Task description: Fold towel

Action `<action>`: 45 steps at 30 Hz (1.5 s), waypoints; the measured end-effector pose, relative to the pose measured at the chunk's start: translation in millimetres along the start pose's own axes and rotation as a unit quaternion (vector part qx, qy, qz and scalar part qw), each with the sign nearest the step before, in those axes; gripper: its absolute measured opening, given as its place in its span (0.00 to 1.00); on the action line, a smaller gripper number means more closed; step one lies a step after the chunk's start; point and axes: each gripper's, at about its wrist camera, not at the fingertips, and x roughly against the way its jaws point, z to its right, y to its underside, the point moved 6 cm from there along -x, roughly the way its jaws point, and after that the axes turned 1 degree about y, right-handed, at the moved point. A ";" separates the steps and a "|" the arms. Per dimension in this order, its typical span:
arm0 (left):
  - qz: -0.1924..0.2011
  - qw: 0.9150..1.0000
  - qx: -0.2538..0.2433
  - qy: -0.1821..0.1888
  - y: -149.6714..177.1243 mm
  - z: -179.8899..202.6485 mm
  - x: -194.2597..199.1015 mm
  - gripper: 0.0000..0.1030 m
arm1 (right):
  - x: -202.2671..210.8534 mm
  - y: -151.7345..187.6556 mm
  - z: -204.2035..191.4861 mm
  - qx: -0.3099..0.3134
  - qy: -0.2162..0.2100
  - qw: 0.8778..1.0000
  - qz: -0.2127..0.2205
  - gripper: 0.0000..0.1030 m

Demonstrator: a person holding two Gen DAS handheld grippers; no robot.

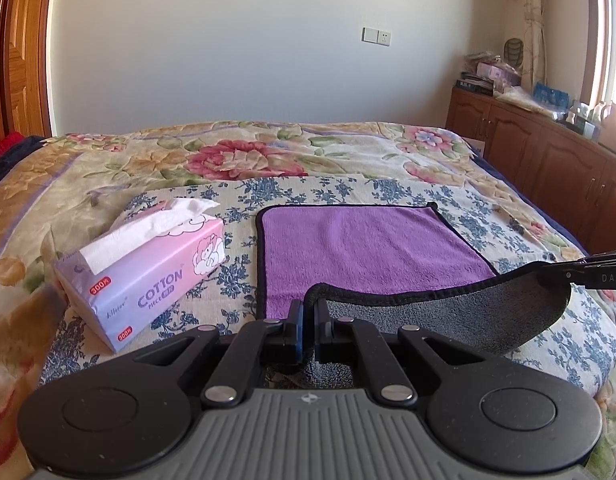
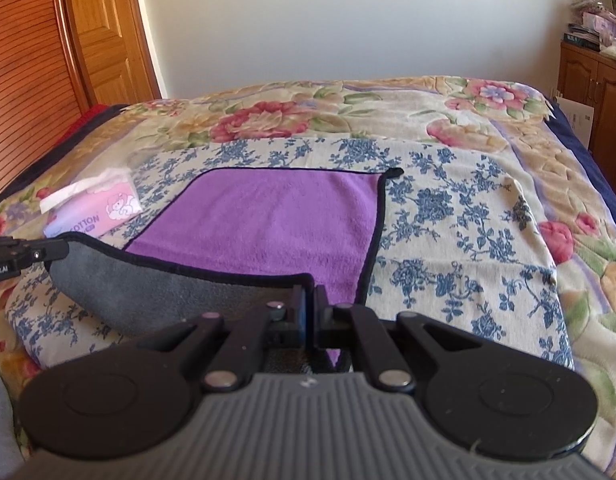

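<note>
Lifting the near edge of the purple towel point(image 1: 364, 248), each tool clenched on a corner.
The left tool point(image 1: 309, 312) pinches the near-left corner and the right tool point(image 2: 310, 304) the near-right one, so the grey underside sags between them. The towel's far half lies flat on the blue-flowered cloth point(image 2: 448, 216) over the bed point(image 1: 235, 152). A pink tissue pack point(image 1: 147, 268) sits just left of it.

We're seeing a fuzzy purple-and-grey cloth towel point(image 1: 368, 248), glossy plastic-wrapped tissue pack point(image 1: 147, 276), and matt black plastic grippers.
</note>
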 end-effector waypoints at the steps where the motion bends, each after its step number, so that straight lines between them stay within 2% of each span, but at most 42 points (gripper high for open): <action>1: 0.000 1.000 0.000 -0.001 -0.8 -0.6 -0.8 0.06 | -0.7 -0.7 -0.2 0.002 0.000 1.000 0.000 0.04; 27: 0.003 1.000 -0.022 -0.011 -19.5 0.8 -15.6 0.06 | -22.5 -17.5 1.6 0.040 -0.004 0.999 0.010 0.04; 45: 0.009 0.999 -0.038 -0.011 -33.1 2.3 -43.7 0.06 | -36.4 -33.4 2.3 0.060 -0.007 0.998 0.029 0.04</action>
